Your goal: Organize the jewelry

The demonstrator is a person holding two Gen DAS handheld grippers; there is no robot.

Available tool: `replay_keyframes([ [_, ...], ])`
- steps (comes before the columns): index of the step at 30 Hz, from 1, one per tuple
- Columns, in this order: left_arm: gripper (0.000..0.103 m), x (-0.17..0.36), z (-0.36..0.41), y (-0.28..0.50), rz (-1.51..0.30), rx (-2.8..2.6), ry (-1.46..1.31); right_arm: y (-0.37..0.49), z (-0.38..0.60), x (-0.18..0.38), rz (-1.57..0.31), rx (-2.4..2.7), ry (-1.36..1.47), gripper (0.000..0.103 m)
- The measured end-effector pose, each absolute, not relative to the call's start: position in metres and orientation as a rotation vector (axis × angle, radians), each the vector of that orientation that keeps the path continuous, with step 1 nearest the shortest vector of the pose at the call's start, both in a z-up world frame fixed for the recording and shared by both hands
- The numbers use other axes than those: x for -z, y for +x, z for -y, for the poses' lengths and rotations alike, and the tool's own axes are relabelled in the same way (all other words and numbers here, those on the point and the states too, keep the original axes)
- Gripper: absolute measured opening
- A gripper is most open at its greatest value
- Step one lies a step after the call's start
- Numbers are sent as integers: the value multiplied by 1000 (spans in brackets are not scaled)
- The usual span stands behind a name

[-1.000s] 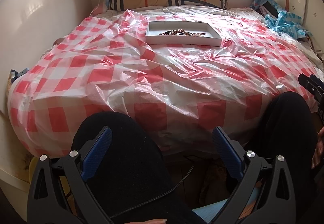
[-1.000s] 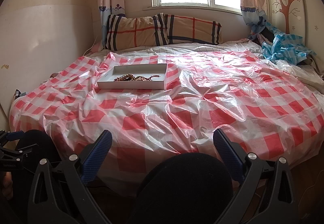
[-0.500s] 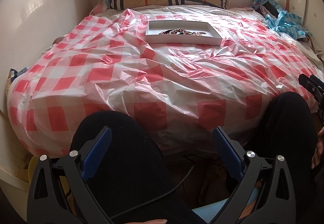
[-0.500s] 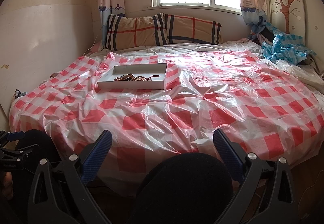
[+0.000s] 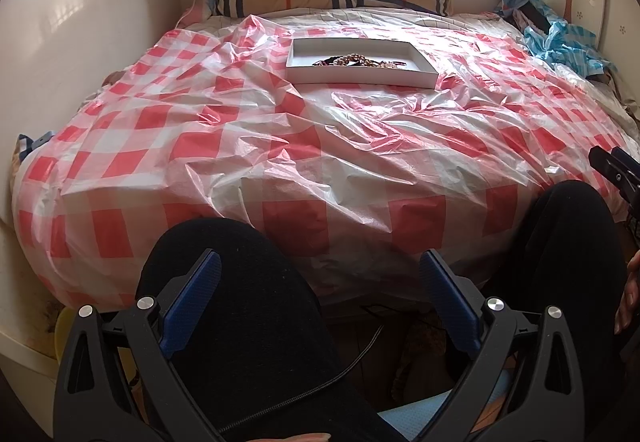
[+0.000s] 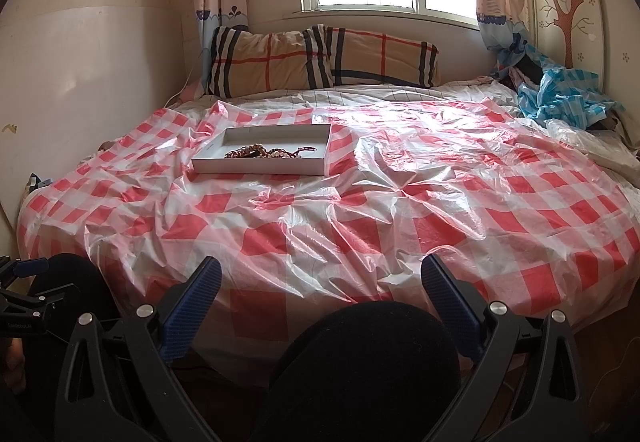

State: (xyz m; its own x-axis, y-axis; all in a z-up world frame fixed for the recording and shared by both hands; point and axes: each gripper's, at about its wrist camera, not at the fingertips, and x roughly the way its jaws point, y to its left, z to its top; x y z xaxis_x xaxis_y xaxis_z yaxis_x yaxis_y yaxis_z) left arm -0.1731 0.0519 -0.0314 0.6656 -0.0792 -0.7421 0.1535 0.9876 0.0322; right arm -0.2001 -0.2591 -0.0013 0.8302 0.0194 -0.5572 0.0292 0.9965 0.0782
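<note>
Both grippers sit low over the person's knees at the foot of the bed, and each has its blue-padded fingers spread wide with nothing between them. The left gripper (image 5: pixel 318 300) hangs above a dark-trousered knee (image 5: pixel 240 282); the right gripper (image 6: pixel 320 300) does the same over the other leg.

The jewelry (image 5: pixel 358 61), a tangle of beaded strands, brownish with some dark red cord, lies inside a shallow white box (image 5: pixel 360 76) resting on the red-and-white checked plastic sheet (image 5: pixel 280 170) that covers the bed. It is bunched toward the near wall of the box, and the strands run mostly crosswise, along the box's long side, which itself lies crosswise to both grippers.

From the left gripper the box is straight ahead and well away, almost centred between its fingers. From the right gripper the same box (image 6: pixel 260 166) is ahead but off to the left. So I judge the left hand has the more direct line; either would need a long reach forward over the bed.

Whether the beads were gathered into the box or wait there to be sorted, this view cannot settle.
</note>
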Motion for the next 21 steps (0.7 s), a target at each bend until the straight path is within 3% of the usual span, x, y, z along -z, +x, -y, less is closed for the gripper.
replay_keyframes([
  [21,95,31,-53,-172,-834,132,96,-199,260,0,-593,3,83,96],
])
